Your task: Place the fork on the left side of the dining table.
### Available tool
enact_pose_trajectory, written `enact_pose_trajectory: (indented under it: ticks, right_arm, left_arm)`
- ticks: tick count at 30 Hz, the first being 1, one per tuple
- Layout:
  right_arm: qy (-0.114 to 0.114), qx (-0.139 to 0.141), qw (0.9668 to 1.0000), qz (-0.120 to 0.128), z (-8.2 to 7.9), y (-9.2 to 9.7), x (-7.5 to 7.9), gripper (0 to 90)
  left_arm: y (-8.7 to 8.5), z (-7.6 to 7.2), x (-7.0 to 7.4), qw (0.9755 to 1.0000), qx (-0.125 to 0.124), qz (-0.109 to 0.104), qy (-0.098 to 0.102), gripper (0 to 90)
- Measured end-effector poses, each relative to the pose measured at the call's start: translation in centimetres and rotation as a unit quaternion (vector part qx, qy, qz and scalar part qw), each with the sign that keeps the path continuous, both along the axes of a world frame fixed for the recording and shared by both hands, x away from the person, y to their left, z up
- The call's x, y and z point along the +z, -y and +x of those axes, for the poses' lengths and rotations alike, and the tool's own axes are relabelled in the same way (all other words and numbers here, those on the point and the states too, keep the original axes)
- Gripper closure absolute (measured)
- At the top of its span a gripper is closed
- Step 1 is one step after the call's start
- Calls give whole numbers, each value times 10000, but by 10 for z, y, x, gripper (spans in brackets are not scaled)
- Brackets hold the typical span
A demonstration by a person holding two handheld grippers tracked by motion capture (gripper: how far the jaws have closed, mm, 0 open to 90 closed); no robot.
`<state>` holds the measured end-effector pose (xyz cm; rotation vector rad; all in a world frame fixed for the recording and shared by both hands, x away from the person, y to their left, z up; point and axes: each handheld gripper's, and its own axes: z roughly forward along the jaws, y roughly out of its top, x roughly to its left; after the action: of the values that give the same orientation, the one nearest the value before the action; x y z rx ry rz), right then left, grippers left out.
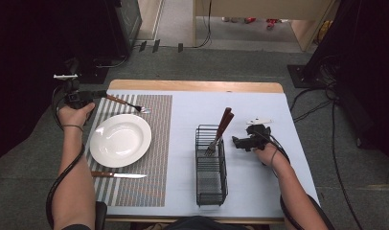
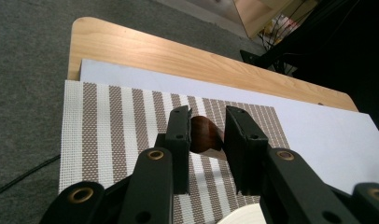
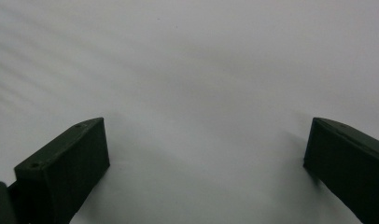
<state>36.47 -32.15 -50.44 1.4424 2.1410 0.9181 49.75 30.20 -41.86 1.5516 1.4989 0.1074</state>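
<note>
A fork (image 1: 130, 104) with a brown wooden handle (image 2: 206, 134) lies slanted on the striped placemat (image 1: 159, 158), beyond a white plate (image 1: 120, 140). My left gripper (image 1: 102, 95) is low at the mat's far left corner. In the left gripper view its jaws (image 2: 208, 113) stand a little apart around the handle's end, with a thin gap at the right pad, so it is open. A wooden-handled knife (image 1: 118, 175) rests on the mat in front of the plate. My right gripper (image 1: 238, 142) hovers beside the wire basket (image 1: 211, 165), jaws (image 3: 208, 123) wide open over the bare white cover.
The black wire basket holds cutlery with brown handles (image 1: 224, 122) leaning to the right. A pale cover (image 1: 259, 105) spans the wooden table (image 1: 192, 86). Cables (image 1: 322, 100) trail on the grey carpet at the right, and dark equipment stands at the back left.
</note>
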Motion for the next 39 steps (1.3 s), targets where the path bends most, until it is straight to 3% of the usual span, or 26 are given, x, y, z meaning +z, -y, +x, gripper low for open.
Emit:
enact_pose_trajectory:
  ticks: [2, 8, 13, 23, 39]
  right_arm:
    - [1, -1, 10000, 1, 0, 0, 0, 0]
    - [1, 0, 10000, 1, 0, 0, 0, 0]
    - [2, 1, 10000, 0, 0, 0, 0, 0]
    - [1, 0, 10000, 0, 0, 0, 0, 0]
    - [2, 2, 10000, 3, 0, 0, 0, 0]
  left_arm:
    - [-2, -1, -2, 10000, -11, -29, 46, 728]
    - [-10, 0, -16, 9998, 8, -149, -130, 708]
    - [-19, 1, -31, 9987, 66, -418, -283, 703]
    - [-16, 6, -49, 9970, -26, -520, -577, 670]
    - [-14, 8, -63, 9975, 63, -222, -664, 616]
